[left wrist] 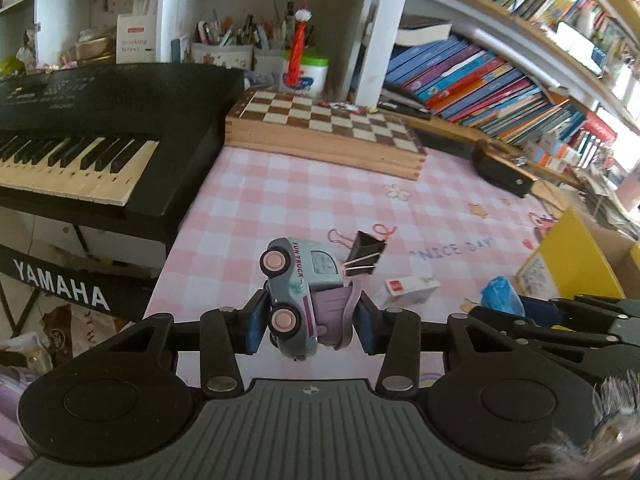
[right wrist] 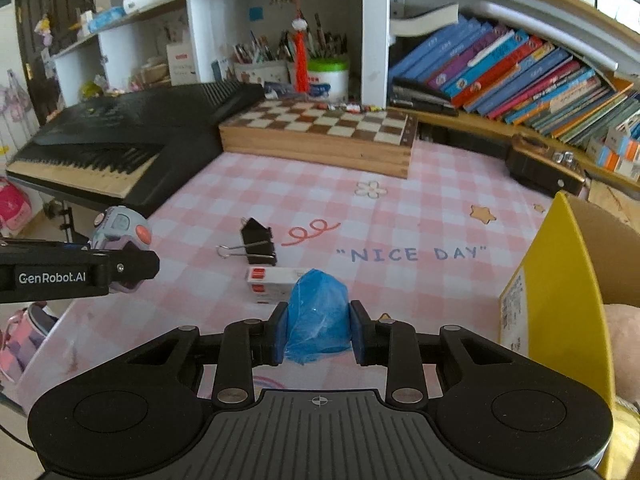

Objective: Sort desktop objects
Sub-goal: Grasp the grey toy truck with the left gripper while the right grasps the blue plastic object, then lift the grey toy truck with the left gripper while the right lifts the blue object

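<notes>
My left gripper (left wrist: 307,322) is shut on a small grey-green toy truck (left wrist: 298,292) with pink wheels, held on its side above the pink checked desk mat (left wrist: 260,208). In the right wrist view the same truck (right wrist: 120,232) shows at the far left, clamped by the left gripper (right wrist: 132,266). My right gripper (right wrist: 318,332) is shut on a crumpled blue plastic wrapper (right wrist: 316,316), lifted off the mat. A black binder clip (right wrist: 258,246) and a small white box with red marks (right wrist: 270,284) lie on the mat (right wrist: 400,216) ahead; the clip (left wrist: 366,252) and box (left wrist: 408,288) also show from the left.
A black keyboard (left wrist: 80,128) runs along the left. A wooden chessboard box (right wrist: 320,136) sits at the back of the mat. An open yellow cardboard box (right wrist: 560,288) stands at the right. Books (right wrist: 520,80) and pen cups (right wrist: 260,64) fill the shelves behind.
</notes>
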The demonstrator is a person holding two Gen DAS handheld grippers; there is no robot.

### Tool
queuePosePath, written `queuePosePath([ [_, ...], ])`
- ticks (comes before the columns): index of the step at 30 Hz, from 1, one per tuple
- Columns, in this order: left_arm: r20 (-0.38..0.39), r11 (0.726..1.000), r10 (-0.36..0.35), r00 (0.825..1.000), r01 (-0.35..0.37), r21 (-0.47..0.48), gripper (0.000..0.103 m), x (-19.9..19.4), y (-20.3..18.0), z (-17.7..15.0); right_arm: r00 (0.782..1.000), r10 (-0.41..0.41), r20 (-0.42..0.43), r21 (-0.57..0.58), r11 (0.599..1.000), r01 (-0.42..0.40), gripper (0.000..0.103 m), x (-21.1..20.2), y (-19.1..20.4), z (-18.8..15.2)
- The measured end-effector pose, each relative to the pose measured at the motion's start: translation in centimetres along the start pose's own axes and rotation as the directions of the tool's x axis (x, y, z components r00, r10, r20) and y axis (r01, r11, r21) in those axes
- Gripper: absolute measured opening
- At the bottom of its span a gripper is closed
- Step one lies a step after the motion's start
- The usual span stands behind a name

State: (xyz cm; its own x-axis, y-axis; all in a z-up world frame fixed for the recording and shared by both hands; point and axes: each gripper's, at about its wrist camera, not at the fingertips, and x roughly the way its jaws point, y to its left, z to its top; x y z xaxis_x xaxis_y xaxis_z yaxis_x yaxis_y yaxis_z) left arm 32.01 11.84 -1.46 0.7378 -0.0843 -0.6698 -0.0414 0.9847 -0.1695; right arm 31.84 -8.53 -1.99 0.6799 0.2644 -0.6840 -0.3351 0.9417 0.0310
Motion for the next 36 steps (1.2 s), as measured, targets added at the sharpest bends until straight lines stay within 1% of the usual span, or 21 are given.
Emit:
queuePosePath([
  [10, 0.054, 0.994, -0.102, 0.993, 0.103, -0.021, 0.042, -5.4, -0.2, -1.2, 0.999, 0.024, 0.022, 0.064, 0.998, -0.025, 0.030, -5.2, 0.4, -1.0],
  [19, 0.065, 0.986, -0.168, 0.984, 0.169, 0.004, 0.041, -8.7, -0.3, -2.9, 1.000, -0.002, 0.027, 0.093, 0.996, 0.000, 0.030, -8.7, 1.7, -3.4],
  [26, 0.074, 0.977, -0.211, 0.975, 0.210, 0.028, 0.041, -11.7, 0.0, -4.4, 0.999, -0.011, 0.036, 0.101, 0.995, 0.008, 0.030, -11.4, 3.2, -5.3],
  [36, 0.064, 0.971, -0.237, 0.969, 0.235, 0.043, 0.041, -15.7, 0.9, -7.8, 0.999, -0.019, 0.048, 0.125, 0.992, 0.012, 0.029, -14.9, 5.7, -8.3],
])
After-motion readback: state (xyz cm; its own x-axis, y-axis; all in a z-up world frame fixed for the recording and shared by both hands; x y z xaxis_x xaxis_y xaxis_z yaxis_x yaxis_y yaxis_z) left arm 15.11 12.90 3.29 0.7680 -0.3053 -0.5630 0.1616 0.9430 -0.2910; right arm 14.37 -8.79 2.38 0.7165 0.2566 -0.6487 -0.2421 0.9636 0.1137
